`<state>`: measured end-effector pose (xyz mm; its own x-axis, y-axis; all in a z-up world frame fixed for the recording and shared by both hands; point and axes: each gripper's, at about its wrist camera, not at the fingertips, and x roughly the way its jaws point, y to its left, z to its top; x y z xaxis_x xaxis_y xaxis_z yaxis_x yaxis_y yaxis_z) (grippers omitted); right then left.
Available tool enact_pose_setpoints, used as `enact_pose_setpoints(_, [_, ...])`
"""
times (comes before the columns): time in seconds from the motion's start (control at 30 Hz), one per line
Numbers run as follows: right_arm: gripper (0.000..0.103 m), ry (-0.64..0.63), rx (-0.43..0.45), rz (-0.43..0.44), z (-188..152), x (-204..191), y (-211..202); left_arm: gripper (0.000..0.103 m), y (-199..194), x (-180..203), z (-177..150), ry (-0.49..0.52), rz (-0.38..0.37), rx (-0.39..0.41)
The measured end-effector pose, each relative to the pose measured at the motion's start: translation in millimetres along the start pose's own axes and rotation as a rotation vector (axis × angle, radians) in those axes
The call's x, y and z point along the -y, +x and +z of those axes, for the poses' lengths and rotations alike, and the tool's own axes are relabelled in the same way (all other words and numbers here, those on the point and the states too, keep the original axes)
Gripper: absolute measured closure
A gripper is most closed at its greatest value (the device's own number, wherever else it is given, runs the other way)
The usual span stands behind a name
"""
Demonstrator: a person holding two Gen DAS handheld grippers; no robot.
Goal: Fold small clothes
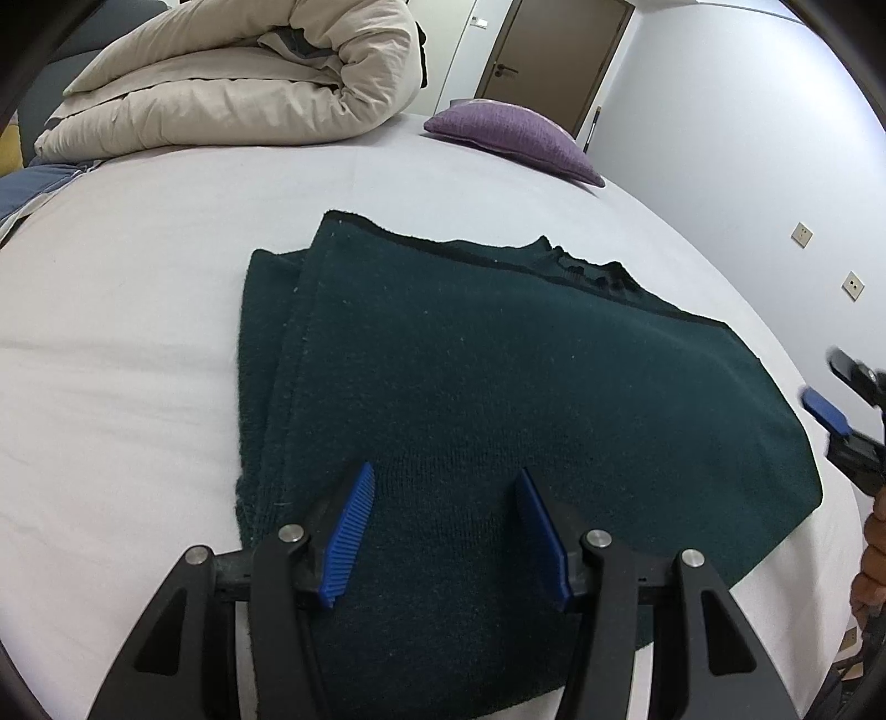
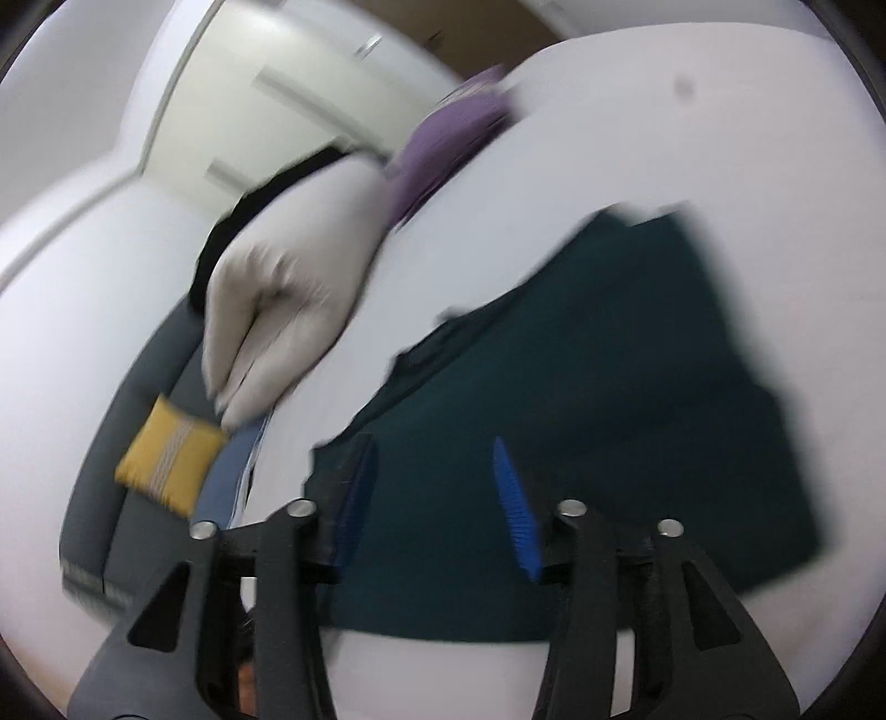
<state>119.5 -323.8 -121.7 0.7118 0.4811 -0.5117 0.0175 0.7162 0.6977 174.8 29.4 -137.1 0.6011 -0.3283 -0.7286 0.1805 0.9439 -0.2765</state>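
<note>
A dark green knitted garment (image 1: 498,399) lies folded flat on the white bed sheet (image 1: 138,332), with a narrower folded layer along its left side. My left gripper (image 1: 446,476) is open and empty just above the garment's near edge. My right gripper (image 2: 434,448) is open and empty over the garment (image 2: 609,399); its view is blurred by motion. The right gripper also shows at the right edge of the left wrist view (image 1: 847,410), beside the garment's right corner.
A rolled beige duvet (image 1: 238,77) and a purple cushion (image 1: 515,133) lie at the far side of the bed. A yellow cushion (image 2: 171,459) sits on a grey sofa (image 2: 138,399) beyond the bed. A door (image 1: 554,50) and a wall with sockets stand behind.
</note>
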Motion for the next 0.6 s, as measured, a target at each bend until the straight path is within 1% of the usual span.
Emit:
enact_pose_setpoints(0.03, [0.059,-0.017,-0.025,0.003,-2,-11,14,0.046,0,0,0,0.001,0.002,0.000])
enact_pose_setpoints(0.07, [0.059,-0.037,-0.046,0.006,-13,-29,26,0.046,0,0,0,0.003,0.004,0.000])
enact_pose_setpoints(0.17, [0.059,-0.062,-0.080,0.028,-15,-45,65,0.046,1,1,-2,0.007,0.006,0.002])
enact_pose_setpoints(0.23, [0.057,-0.058,-0.096,0.018,-18,-44,77,0.046,2,1,-2,0.011,0.009,0.002])
enact_pose_setpoints(0.27, [0.053,-0.052,-0.120,-0.026,-19,-34,93,0.046,3,2,-2,0.013,0.010,0.003])
enact_pose_setpoints(0.3, [0.052,-0.035,-0.153,-0.089,-20,-23,117,0.046,3,2,-3,0.016,0.012,0.003])
enact_pose_setpoints(0.33, [0.055,-0.034,-0.162,-0.078,-23,-15,131,0.046,4,3,-3,0.018,0.014,0.004])
enact_pose_setpoints(0.37, [0.057,-0.063,-0.129,-0.056,-26,-9,127,0.046,4,3,-3,0.018,0.014,0.004])
enact_pose_setpoints(0.4, [0.057,-0.108,-0.103,-0.045,-28,-14,127,0.046,4,3,-3,0.018,0.014,0.004])
enact_pose_setpoints(0.47, [0.054,-0.133,-0.124,-0.059,-30,-20,132,0.046,4,3,-3,0.019,0.015,0.004])
enact_pose_setpoints(0.53, [0.054,-0.123,-0.124,-0.080,-29,-24,129,0.046,3,4,-2,0.022,0.018,0.003])
enact_pose_setpoints(0.6, [0.053,-0.087,-0.113,-0.080,-26,-21,115,0.045,3,4,-2,0.026,0.024,0.001])
